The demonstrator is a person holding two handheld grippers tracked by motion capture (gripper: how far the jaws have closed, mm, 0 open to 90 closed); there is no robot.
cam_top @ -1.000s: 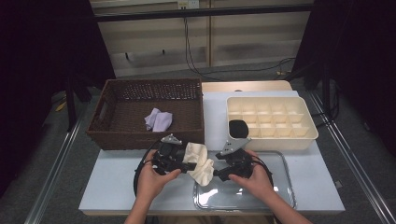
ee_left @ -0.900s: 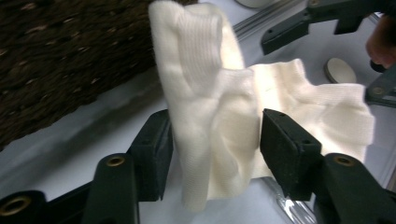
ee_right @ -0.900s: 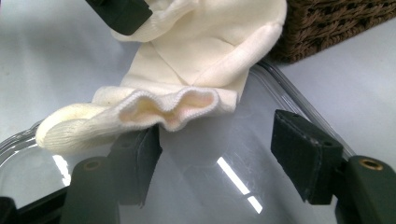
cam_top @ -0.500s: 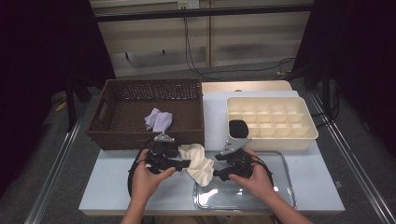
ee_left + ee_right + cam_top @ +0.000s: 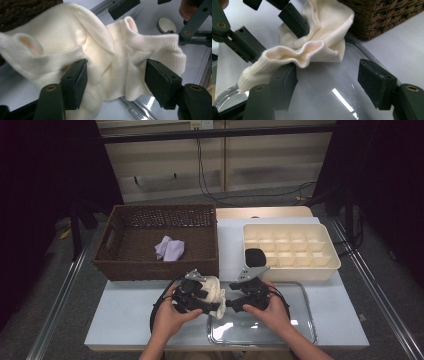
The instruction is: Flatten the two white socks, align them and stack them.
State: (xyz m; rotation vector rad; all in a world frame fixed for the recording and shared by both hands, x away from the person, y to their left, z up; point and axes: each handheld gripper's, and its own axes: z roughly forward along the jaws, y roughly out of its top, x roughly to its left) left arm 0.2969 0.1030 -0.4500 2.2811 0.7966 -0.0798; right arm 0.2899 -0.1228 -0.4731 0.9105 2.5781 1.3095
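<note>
- Cream sock (image 5: 212,289): bunched between my two grippers, at the near edge of the table, just in front of the wicker basket (image 5: 130,262) and by the left rim of the clear tray (image 5: 300,332).
- My left gripper (image 5: 216,307): jaws apart, just now easing closer; sock cloth lies between them, one pad against it, the other clear.
- My right gripper (image 5: 228,306): jaws spread and just widening; the sock's ribbed cuff lies over one pad, nothing clamped.
- Surface: pale grey-blue table (image 5: 125,320).
- Basket contents: a lilac cloth (image 5: 170,248).
- Cream divided box (image 5: 290,251): right of the basket, a black item (image 5: 255,255) in its near-left cell.
- Room: dark surround, cables (image 5: 240,197) on the floor beyond.
</note>
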